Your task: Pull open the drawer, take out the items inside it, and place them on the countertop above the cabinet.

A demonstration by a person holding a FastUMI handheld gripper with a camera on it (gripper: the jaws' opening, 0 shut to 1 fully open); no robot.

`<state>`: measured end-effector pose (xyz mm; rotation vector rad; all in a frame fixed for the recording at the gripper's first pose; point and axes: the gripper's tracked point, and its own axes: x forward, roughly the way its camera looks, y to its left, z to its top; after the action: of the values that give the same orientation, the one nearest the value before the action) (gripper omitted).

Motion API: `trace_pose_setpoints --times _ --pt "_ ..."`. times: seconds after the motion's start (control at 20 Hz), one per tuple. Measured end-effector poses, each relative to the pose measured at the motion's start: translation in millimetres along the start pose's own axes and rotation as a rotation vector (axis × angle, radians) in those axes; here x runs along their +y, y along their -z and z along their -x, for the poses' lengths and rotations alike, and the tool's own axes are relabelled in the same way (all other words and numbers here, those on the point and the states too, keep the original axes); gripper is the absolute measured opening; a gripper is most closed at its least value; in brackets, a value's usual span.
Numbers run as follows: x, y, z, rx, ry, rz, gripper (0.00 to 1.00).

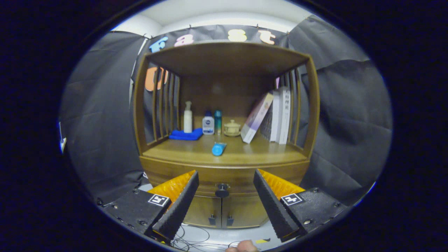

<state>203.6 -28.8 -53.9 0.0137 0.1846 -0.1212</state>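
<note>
- Gripper (225, 176) fingers spread wide, holding nothing, facing the cabinet (225, 164) front.
- Drawer (224, 176) closed under the countertop (245, 152); its dark knob (222, 190) sits between the fingers, beyond the tips.
- Blue tube (218, 148) lies on countertop nr front edge.
- Further back: white pump bottle (188, 117) on folded blue cloth (186, 134), 2 small bottles (208, 123), lidded jar (232, 128), leaning books (276, 115) at right.
- Two lower doors (224, 210) shut below drawer.

Three bottles (208, 123) (four books (276, 115))
</note>
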Motion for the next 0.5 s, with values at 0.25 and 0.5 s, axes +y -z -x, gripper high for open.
trace_pose_setpoints --times 0.25,0.5 --pt "11.0 -51.9 86.6 -0.119 -0.053 0.002 1.00" --pt "28.2 -85.7 158.4 -0.205 -0.128 -0.029 1.00"
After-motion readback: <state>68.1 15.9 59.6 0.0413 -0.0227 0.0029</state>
